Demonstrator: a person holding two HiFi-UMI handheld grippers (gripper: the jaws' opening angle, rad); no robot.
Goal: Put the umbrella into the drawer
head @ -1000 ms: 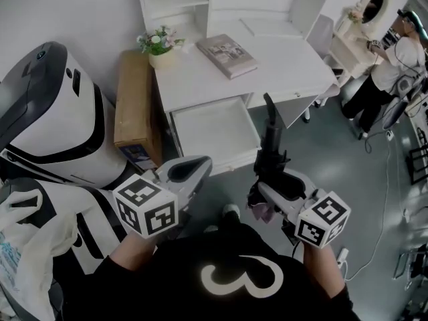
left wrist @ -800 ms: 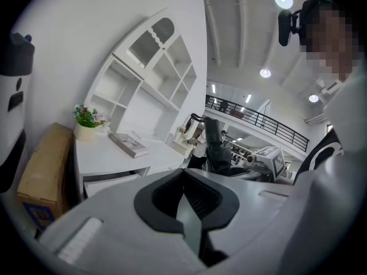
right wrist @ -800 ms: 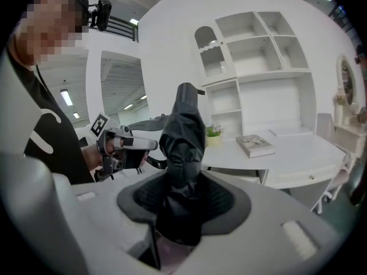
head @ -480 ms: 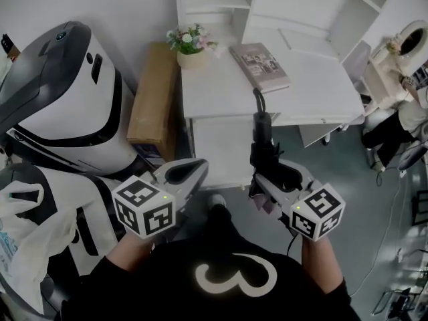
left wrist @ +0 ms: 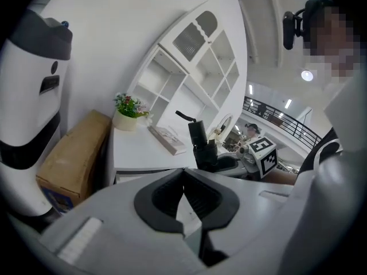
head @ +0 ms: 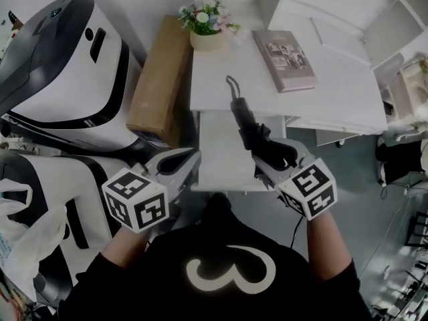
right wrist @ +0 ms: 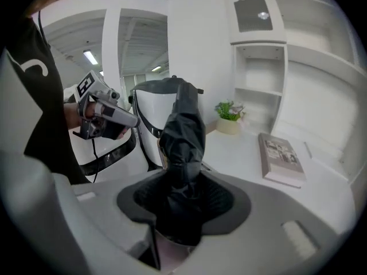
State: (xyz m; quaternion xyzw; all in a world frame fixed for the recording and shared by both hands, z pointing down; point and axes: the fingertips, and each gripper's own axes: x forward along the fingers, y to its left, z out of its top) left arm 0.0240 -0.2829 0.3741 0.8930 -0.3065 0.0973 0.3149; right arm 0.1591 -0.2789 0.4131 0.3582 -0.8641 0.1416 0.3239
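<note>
We are gripping the umbrella [right wrist: 182, 148] with the right gripper [right wrist: 183, 205] fingers, the left gripper [left wrist: 183, 173] fingers closed, empty; the head view is adding the drawer [head: 217, 149], part-hidden.

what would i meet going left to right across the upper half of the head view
white and black machine → cardboard box → flower pot → book

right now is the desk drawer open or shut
Open: the drawer juts out from under the desk top, its white inside showing in the head view.
</note>
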